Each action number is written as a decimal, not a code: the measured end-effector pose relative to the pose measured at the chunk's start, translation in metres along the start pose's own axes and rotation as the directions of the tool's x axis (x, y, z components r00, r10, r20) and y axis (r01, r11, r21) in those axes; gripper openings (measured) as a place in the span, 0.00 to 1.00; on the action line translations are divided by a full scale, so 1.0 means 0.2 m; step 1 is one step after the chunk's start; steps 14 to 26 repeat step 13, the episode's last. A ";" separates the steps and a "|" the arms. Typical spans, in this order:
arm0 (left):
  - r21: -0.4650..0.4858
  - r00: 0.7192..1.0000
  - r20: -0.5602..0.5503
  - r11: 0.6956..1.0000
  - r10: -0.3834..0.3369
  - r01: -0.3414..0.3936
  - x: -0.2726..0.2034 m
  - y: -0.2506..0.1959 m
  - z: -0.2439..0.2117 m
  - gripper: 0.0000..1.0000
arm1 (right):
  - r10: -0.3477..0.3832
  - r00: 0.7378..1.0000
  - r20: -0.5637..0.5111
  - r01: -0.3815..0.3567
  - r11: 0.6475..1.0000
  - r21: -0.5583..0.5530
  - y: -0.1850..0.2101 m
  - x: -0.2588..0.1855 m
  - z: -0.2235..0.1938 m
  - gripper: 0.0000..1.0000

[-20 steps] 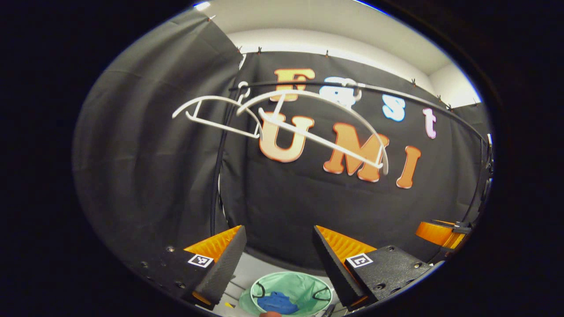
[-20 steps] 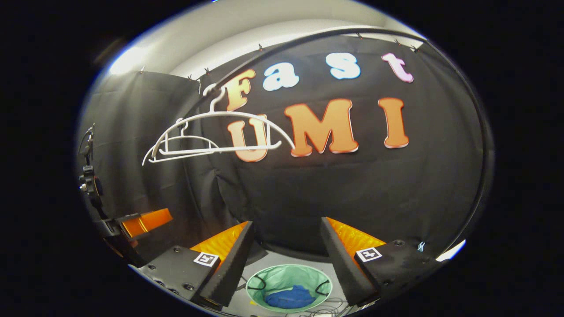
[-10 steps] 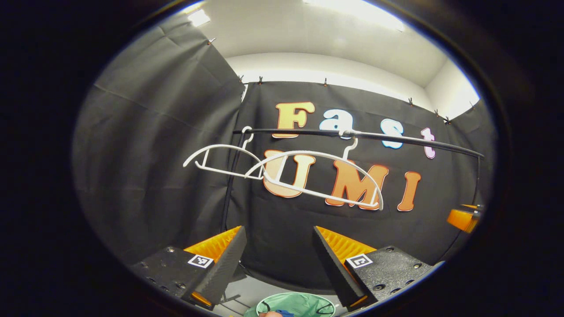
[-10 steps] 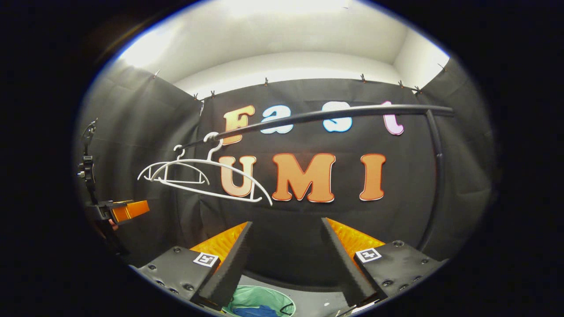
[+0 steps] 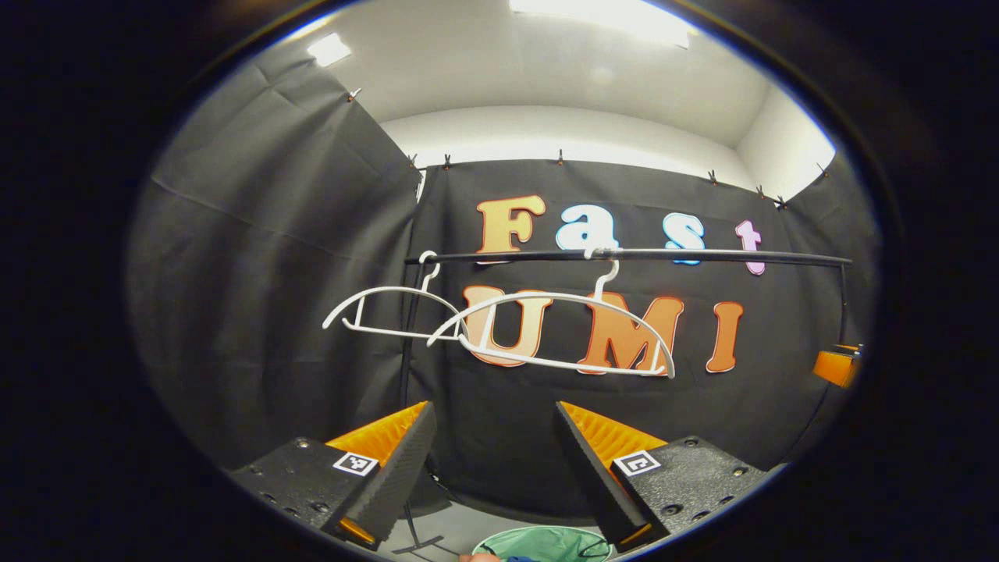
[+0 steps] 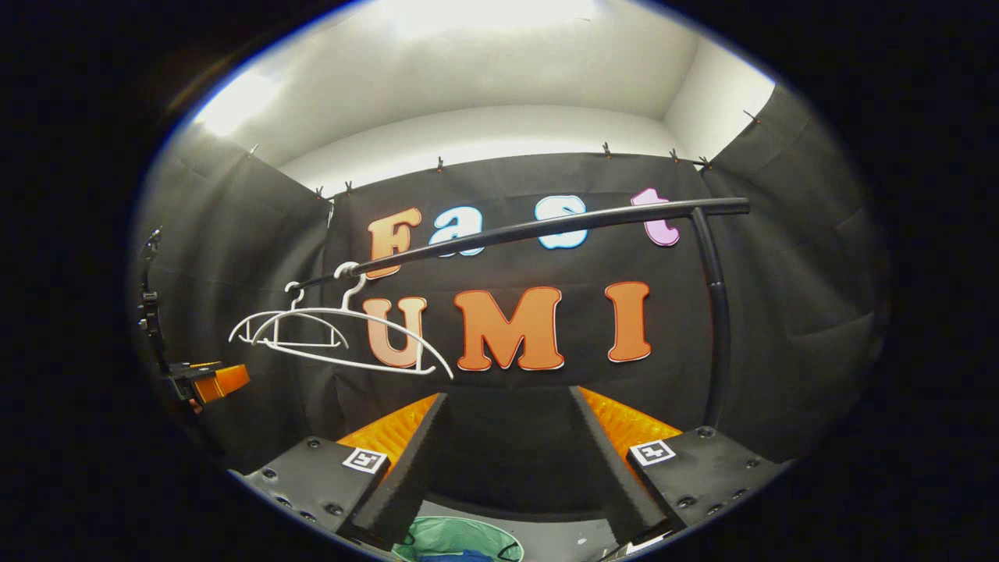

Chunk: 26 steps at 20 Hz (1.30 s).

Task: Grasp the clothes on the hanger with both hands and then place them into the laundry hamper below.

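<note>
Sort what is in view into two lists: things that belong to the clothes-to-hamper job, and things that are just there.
Belongs to the job:
- green laundry hamper below, with a blue garment in it
- two bare white hangers
- left gripper, open
- right gripper, open

Just there:
- black rail holding the hangers
- ceiling light
- cable on the floor

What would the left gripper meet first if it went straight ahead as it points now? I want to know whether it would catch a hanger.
Probably the black cloth wall. The open left gripper points below the two bare white plastic hangers on the black rail. Depth is unclear.
</note>
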<state>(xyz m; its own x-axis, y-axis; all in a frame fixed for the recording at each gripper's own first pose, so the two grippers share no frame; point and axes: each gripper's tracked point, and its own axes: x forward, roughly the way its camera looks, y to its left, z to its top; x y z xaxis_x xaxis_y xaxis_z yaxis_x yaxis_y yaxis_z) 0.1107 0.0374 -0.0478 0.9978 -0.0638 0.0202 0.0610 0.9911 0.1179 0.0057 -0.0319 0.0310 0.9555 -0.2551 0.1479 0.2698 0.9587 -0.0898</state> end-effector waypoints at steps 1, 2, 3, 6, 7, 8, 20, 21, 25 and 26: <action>-0.009 1.000 0.001 1.000 -0.007 0.007 -0.01 -0.01 0.01 0.92 | -0.006 1.000 -0.002 0.006 1.000 0.002 -0.01 -0.01 0.00 0.98; -0.019 1.000 -0.002 1.000 -0.014 0.014 0.00 -0.02 0.00 0.92 | -0.008 1.000 -0.005 0.008 1.000 0.005 -0.02 0.00 0.00 0.98; -0.024 1.000 -0.003 1.000 -0.015 0.015 0.01 -0.02 0.00 0.92 | -0.010 1.000 -0.010 0.010 1.000 0.007 -0.02 -0.01 0.00 0.98; -0.014 1.000 -0.001 1.000 -0.002 0.002 -0.01 0.00 0.01 0.92 | -0.011 1.000 -0.020 0.011 1.000 0.013 -0.03 -0.01 -0.01 0.98; -0.017 1.000 0.000 1.000 -0.004 0.004 -0.01 -0.01 0.01 0.95 | -0.008 1.000 -0.022 0.009 1.000 0.016 -0.03 -0.01 -0.01 0.98; -0.021 1.000 0.001 1.000 -0.006 0.006 0.00 -0.01 0.01 0.92 | -0.007 1.000 -0.023 0.008 1.000 0.017 -0.03 -0.01 -0.01 0.98; -0.021 1.000 -0.006 1.000 0.005 -0.006 -0.01 0.00 0.00 0.92 | 0.003 1.000 -0.025 -0.002 1.000 0.017 -0.01 0.01 -0.01 0.98; -0.021 1.000 -0.006 1.000 0.005 -0.006 -0.01 0.00 0.00 0.92 | 0.003 1.000 -0.025 -0.002 1.000 0.017 -0.01 0.01 -0.01 0.98; -0.021 1.000 -0.006 1.000 0.005 -0.006 -0.01 0.00 0.00 0.92 | 0.003 1.000 -0.025 -0.002 1.000 0.017 -0.01 0.01 -0.01 0.98; -0.021 1.000 -0.006 1.000 0.005 -0.006 -0.01 0.00 0.00 0.92 | 0.003 1.000 -0.025 -0.002 1.000 0.017 -0.01 0.01 -0.01 0.98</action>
